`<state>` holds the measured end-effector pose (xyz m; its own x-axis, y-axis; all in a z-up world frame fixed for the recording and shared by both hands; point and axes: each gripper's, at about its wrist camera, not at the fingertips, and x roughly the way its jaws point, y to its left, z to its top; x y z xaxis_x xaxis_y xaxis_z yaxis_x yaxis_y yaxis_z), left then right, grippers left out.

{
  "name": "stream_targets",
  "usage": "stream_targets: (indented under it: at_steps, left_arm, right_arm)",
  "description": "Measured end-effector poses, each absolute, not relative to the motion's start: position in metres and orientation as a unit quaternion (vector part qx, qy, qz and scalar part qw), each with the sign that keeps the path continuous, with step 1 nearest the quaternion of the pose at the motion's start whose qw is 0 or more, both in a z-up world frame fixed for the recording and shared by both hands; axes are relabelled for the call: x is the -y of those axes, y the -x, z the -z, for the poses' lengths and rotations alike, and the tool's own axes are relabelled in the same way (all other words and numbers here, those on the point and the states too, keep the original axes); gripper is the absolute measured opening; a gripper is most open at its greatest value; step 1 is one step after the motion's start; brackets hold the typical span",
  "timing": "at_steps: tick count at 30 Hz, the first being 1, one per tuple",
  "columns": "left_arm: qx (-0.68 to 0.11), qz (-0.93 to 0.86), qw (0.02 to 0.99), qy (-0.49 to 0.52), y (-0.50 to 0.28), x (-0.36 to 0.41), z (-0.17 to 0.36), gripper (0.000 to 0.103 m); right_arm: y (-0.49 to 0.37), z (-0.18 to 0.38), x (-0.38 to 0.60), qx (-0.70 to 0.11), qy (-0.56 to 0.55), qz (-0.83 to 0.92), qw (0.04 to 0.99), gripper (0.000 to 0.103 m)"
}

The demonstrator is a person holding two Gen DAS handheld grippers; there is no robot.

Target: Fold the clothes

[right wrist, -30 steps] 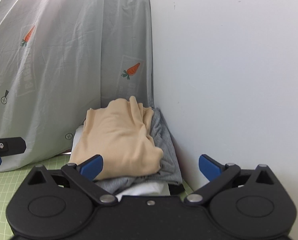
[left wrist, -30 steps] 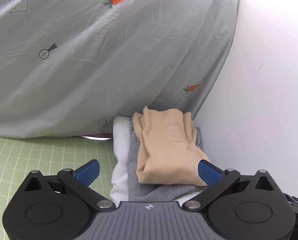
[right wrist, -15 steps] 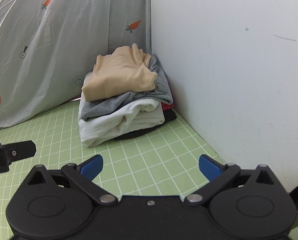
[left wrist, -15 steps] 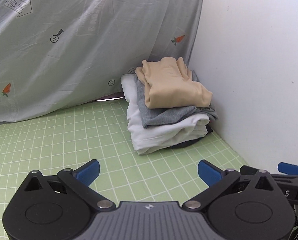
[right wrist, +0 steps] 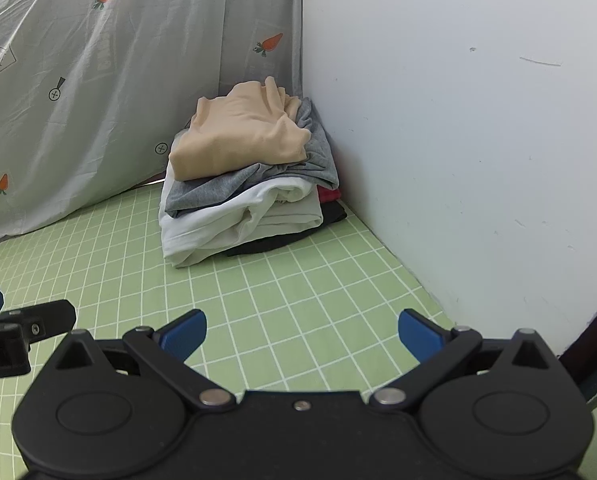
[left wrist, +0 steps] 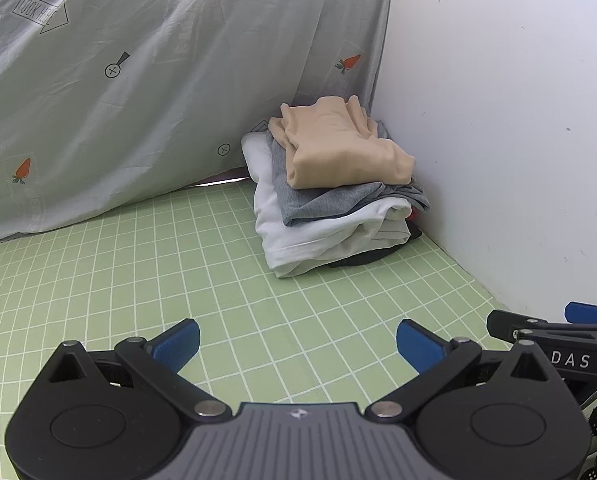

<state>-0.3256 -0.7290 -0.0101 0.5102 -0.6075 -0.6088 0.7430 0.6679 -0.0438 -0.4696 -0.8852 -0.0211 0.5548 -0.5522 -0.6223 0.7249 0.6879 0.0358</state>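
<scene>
Nearest, the left gripper (left wrist: pixel 296 342) and right gripper (right wrist: pixel 301 332) hover over the green grid mat (left wrist: pixel 138 280) on the tabletop, jaws spread and holding nothing. Farther off, the folded clothes stack (left wrist: pixel 334 196) (beige garment (right wrist: pixel 238 136) on top) sits in the far corner, touching the patterned grey sheet (left wrist: pixel 158 80) and close beside the white wall (left wrist: pixel 498 120).

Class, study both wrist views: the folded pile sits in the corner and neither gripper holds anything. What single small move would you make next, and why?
Probably draw both grippers back from the stack of folded clothes to look for another garment. The left gripper and right gripper are open and empty, the beige garment lies folded on top, and the green mat nearby holds nothing unfolded.
</scene>
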Motion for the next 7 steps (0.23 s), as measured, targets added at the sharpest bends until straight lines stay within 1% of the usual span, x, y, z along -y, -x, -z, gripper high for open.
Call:
stream_targets:
  at_steps: [7]
  left_arm:
    - [-0.297,0.389,0.864,-0.115,0.333,0.7241,0.008,0.103]
  right_arm:
    - [0.4703,0.018,0.8842,-0.291,-0.146,0.363,0.873,0.103]
